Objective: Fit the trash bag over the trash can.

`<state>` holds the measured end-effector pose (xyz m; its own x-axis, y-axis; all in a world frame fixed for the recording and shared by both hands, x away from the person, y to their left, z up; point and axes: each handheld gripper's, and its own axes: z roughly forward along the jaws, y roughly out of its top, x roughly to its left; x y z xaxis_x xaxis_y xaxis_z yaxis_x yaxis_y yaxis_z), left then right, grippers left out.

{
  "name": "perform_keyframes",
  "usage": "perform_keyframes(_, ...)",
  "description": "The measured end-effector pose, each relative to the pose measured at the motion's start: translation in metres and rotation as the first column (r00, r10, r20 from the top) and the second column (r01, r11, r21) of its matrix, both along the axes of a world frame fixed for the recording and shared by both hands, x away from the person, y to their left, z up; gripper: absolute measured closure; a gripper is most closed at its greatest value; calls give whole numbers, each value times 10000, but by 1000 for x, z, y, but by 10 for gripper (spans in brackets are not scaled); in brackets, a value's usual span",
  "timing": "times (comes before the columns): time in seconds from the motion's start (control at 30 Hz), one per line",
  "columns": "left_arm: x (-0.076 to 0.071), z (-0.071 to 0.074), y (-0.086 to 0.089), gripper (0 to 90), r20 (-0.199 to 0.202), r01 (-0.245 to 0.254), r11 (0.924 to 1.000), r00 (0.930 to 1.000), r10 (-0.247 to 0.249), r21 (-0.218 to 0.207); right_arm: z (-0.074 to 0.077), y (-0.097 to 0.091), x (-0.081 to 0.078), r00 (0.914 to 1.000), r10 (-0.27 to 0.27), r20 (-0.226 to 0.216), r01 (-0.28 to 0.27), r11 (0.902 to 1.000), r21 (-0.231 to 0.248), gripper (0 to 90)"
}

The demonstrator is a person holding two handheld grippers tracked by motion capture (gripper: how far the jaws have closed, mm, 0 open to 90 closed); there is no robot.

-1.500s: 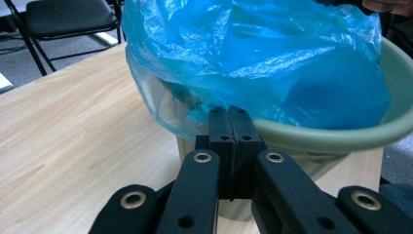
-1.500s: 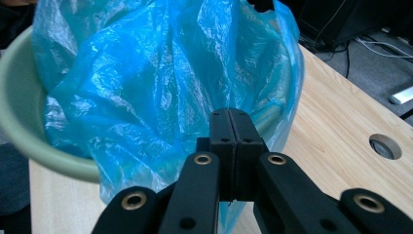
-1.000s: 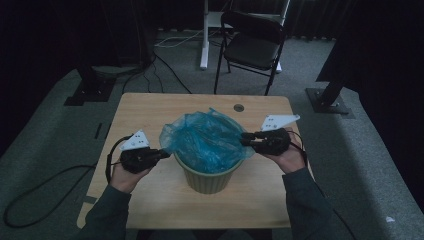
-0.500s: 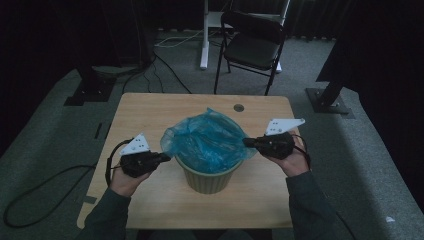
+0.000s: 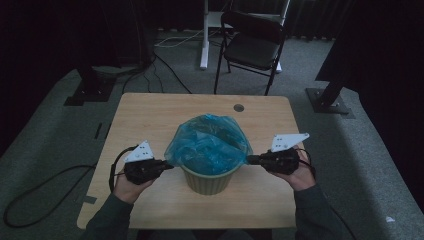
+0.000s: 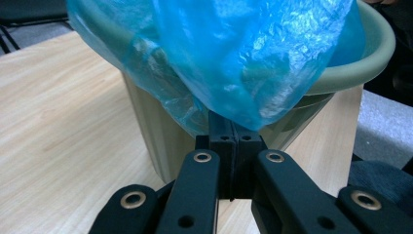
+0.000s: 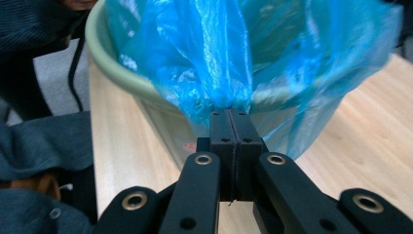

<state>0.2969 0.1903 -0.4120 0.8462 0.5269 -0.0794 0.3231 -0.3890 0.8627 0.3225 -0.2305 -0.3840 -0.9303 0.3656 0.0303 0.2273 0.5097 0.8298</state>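
A pale green bin stands in the middle of the wooden table, lined with a blue plastic bag that puffs up above its rim. My left gripper is at the bin's left side, shut on the bag's edge. At the right side, my right gripper is also shut on the bag's edge. In the left gripper view the jaws pinch the blue film just below the rim, against the bin wall. In the right gripper view the jaws clamp a gathered fold of the bag beside the rim.
A black folding chair stands on the floor behind the table, and cables run past a white stand leg. A round cable hole is near the table's far edge. The person's forearms come in at the near edge.
My right gripper has moved right and down, drawing the bag's right edge out over the rim. The bag now sits lower and wider. The left gripper has hardly moved.
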Motion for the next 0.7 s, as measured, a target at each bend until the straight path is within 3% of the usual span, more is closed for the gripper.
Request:
perform_keyframes(0.23,-1,0,-5,898,35,-9,10000,10000,8,95,-4,-1,2,9999,18,-148,-14,9997,238,900)
perform_keyframes(0.43,12,-1,-11,898,11,-423,9991,9991,423,-8,-4,0,13,9971,-763,9,763,9970,160,900)
perform_keyframes(0.57,16,0,-8,893,-2,-619,9979,9981,619,-197,-3,0,18,9953,-966,72,964,9952,162,897)
perform_keyframes(0.7,12,5,-2,837,119,-597,9980,9981,600,-211,5,-1,19,9948,-1008,174,1005,9948,175,796)
